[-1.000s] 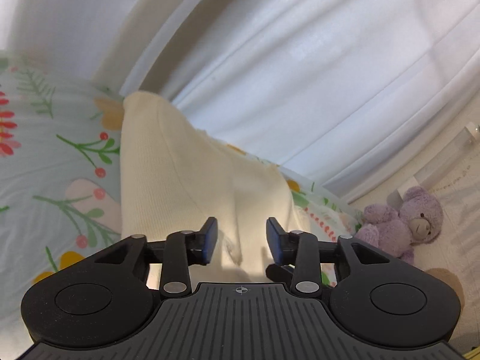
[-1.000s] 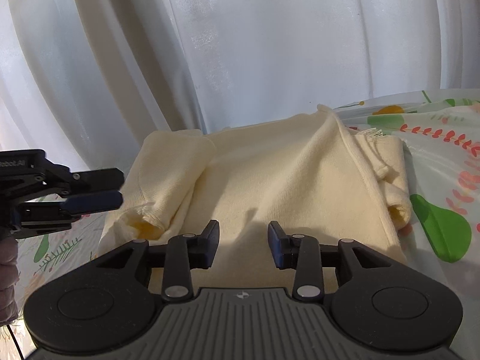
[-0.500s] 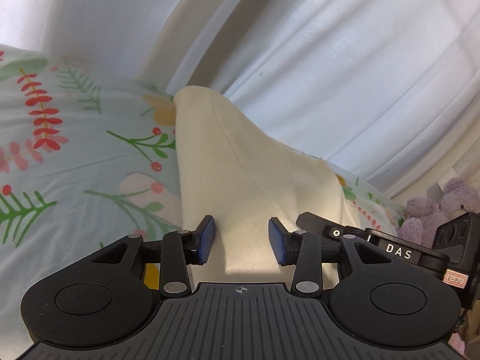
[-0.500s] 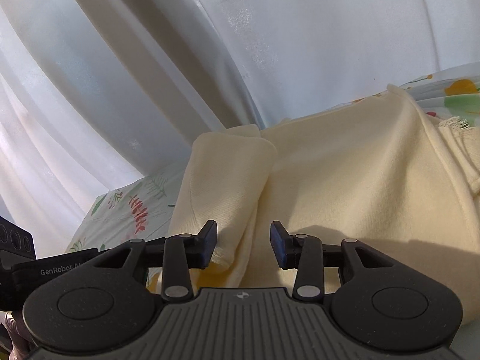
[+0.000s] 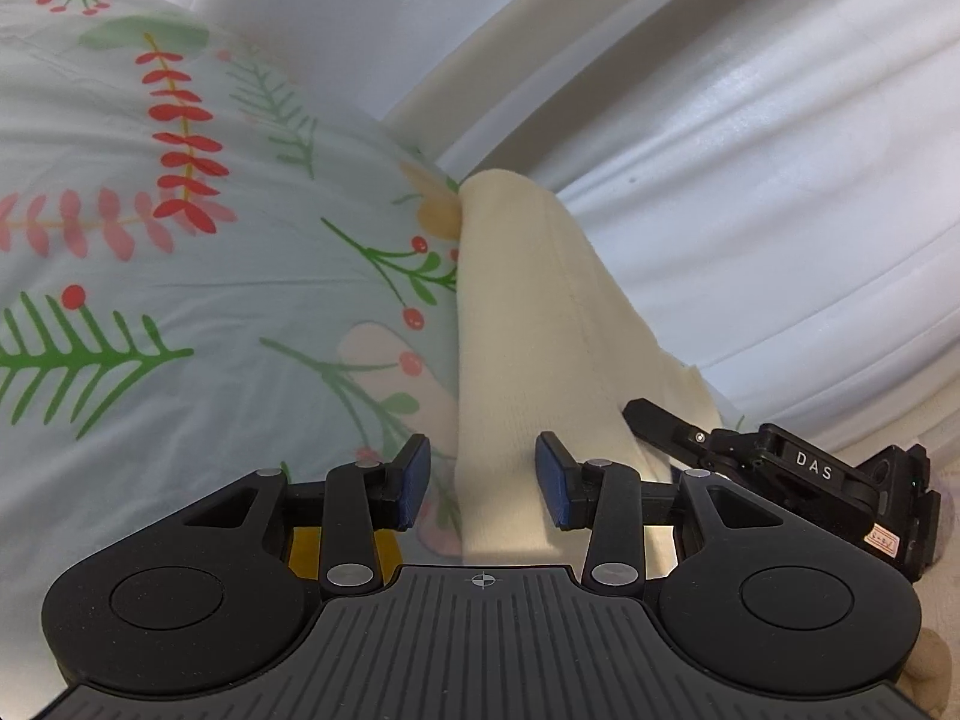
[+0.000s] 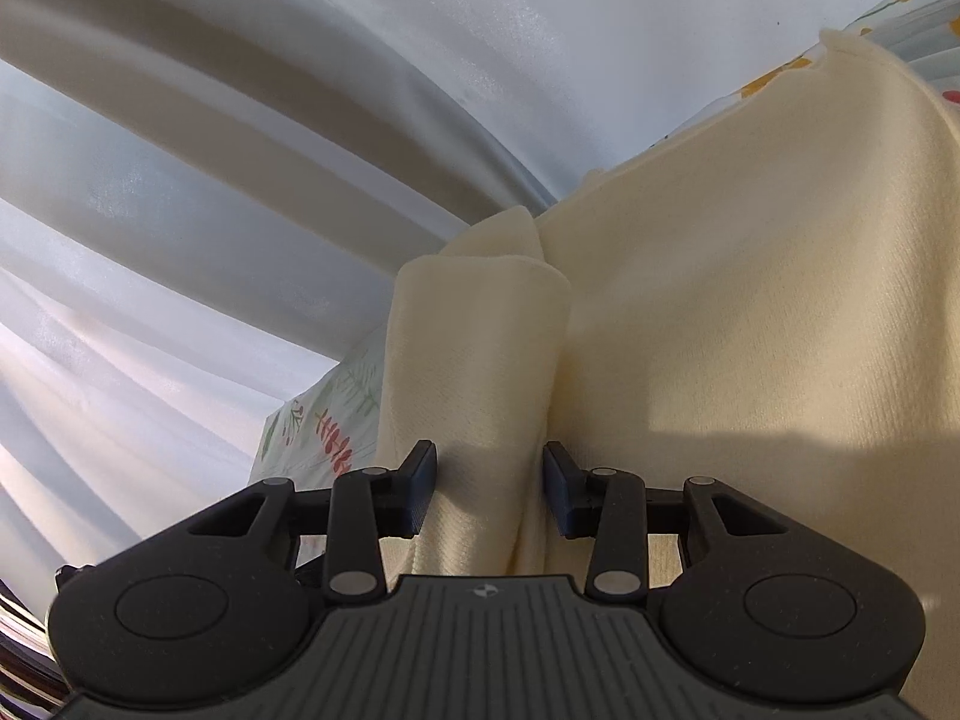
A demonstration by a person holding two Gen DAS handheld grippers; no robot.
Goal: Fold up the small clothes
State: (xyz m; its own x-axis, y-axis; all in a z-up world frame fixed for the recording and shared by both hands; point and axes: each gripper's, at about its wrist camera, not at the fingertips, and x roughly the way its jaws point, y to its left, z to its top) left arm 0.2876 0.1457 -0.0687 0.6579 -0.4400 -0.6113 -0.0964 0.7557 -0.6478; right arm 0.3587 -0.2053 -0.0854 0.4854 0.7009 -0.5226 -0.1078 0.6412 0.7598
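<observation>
A cream knit garment [image 5: 528,330] lies on a floral bedsheet [image 5: 180,300]. My left gripper [image 5: 480,486] is open, low over the garment's left edge; that edge runs between its blue pads without being pressed. A black finger [image 5: 654,420] of the right gripper shows just to the right, over the same garment. In the right wrist view the garment's body [image 6: 750,330] spreads to the right. Its folded-in sleeve [image 6: 480,348] runs up from between the pads of my right gripper [image 6: 489,489]. That gripper is open, with the pads beside the sleeve and no pinch showing.
White curtains [image 5: 750,150] hang right behind the bed, and they fill the left of the right wrist view [image 6: 240,180]. A patch of sheet [image 6: 312,420] shows left of the sleeve. Bare sheet stretches to the left of the garment.
Both grippers have sunk closer to the garment. The left one shifted to its left edge, and the right gripper came into its view. The right one swung left onto the folded sleeve.
</observation>
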